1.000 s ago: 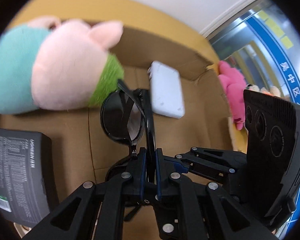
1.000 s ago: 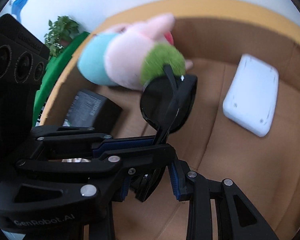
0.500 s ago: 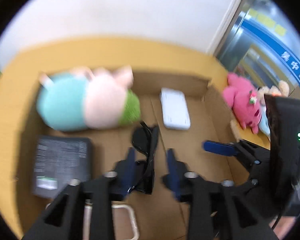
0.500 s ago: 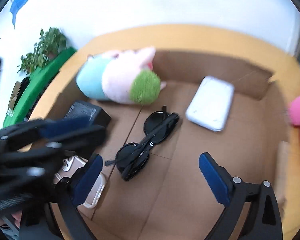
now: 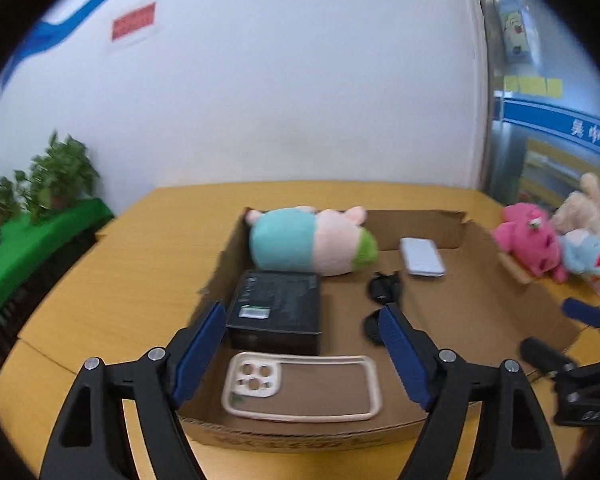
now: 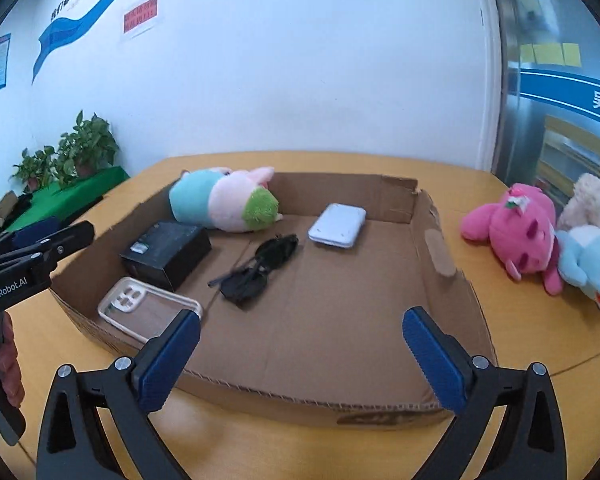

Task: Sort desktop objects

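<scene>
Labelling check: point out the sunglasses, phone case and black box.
sunglasses (image 6: 260, 270), right wrist view, on the lenses.
phone case (image 5: 300, 388), left wrist view, clear back panel.
black box (image 6: 166, 250), right wrist view, top face.

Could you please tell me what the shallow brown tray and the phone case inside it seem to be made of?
The shallow brown tray looks like matte corrugated cardboard, given its fluted cut edge. The cream-rimmed phone case seems to be soft plastic or silicone with a clear back, since the cardboard shows through.

black sunglasses (image 6: 260, 270) are seen lying folded on the floor of the cardboard box (image 6: 440, 248), beyond the wide-spread blue pads (image 6: 168, 360) of the right gripper (image 6: 300, 356).
</scene>
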A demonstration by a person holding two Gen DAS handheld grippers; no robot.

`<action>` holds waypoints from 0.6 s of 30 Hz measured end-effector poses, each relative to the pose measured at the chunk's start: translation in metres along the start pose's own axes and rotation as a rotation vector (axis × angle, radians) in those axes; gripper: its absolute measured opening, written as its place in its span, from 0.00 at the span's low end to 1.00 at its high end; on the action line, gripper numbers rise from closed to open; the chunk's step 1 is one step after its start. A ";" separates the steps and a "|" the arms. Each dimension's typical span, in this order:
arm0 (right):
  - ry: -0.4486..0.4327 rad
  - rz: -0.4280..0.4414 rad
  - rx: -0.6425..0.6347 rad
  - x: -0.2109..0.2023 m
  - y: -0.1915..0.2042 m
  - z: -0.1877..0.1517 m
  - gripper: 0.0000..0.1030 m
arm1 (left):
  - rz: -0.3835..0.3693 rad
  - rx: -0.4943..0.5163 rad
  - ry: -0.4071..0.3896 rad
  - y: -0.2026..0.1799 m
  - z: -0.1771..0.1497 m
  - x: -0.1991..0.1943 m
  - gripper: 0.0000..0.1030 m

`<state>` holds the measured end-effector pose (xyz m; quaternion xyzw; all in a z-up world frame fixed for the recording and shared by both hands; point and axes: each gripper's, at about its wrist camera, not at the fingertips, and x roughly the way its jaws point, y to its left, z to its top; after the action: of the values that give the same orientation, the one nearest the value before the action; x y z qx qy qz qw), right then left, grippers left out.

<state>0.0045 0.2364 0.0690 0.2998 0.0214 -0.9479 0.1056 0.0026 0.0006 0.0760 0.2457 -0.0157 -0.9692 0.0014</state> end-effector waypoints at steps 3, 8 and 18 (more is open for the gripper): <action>0.014 -0.021 0.003 0.010 -0.003 -0.014 1.00 | 0.012 0.046 -0.002 -0.003 -0.018 0.009 0.77; -0.008 0.001 0.044 0.023 -0.007 -0.035 1.00 | 0.020 0.038 0.007 0.000 -0.039 0.017 0.78; -0.130 -0.006 0.023 0.017 -0.004 -0.049 1.00 | 0.040 -0.002 -0.059 0.006 -0.063 0.023 0.82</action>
<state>0.0174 0.2427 0.0194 0.2387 0.0044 -0.9659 0.1002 0.0123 -0.0077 0.0100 0.2169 -0.0199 -0.9758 0.0203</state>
